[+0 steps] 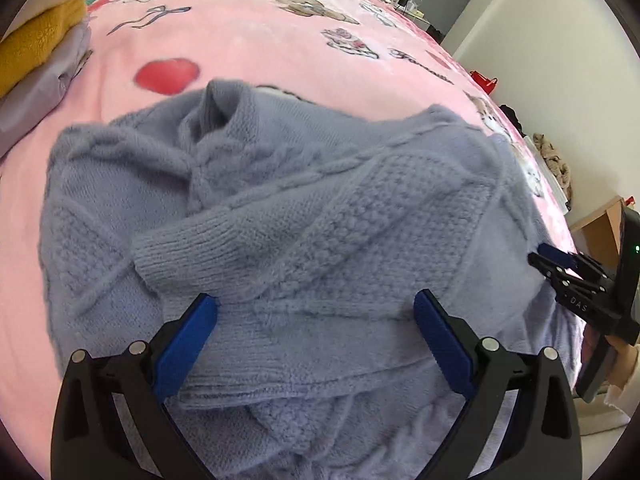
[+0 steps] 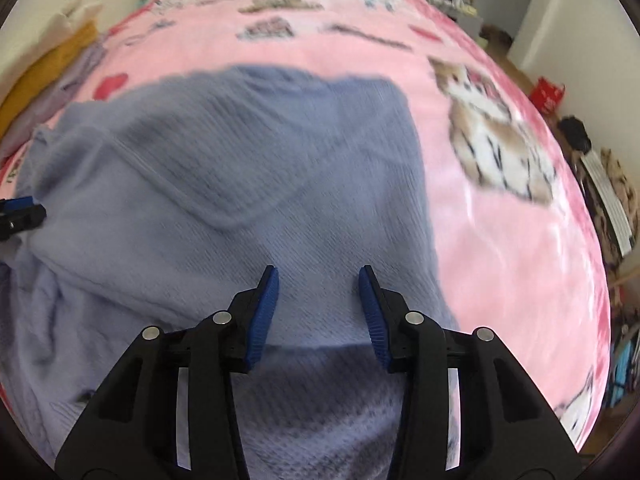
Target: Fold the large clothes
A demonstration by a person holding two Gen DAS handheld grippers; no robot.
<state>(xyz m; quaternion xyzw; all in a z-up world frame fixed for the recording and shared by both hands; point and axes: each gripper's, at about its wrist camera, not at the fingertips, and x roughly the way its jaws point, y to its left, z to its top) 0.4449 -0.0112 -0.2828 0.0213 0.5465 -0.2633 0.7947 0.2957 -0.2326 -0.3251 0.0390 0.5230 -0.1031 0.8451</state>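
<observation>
A lavender-blue cable-knit sweater lies crumpled on the pink blanket, with one sleeve folded across its front. My left gripper hovers over its lower part with the jaws wide apart and nothing between the blue pads. In the right wrist view the sweater looks blurred and fills the left and middle. My right gripper stands above it, partly open, with only flat knit showing in the gap. The right gripper also shows at the sweater's right edge. The left gripper's tip peeks in at the far left.
The pink blanket with bears and red hearts covers the bed. Folded yellow and grey clothes are stacked at the left edge. Off the bed's right side are a red bag, a cardboard box and floor clutter.
</observation>
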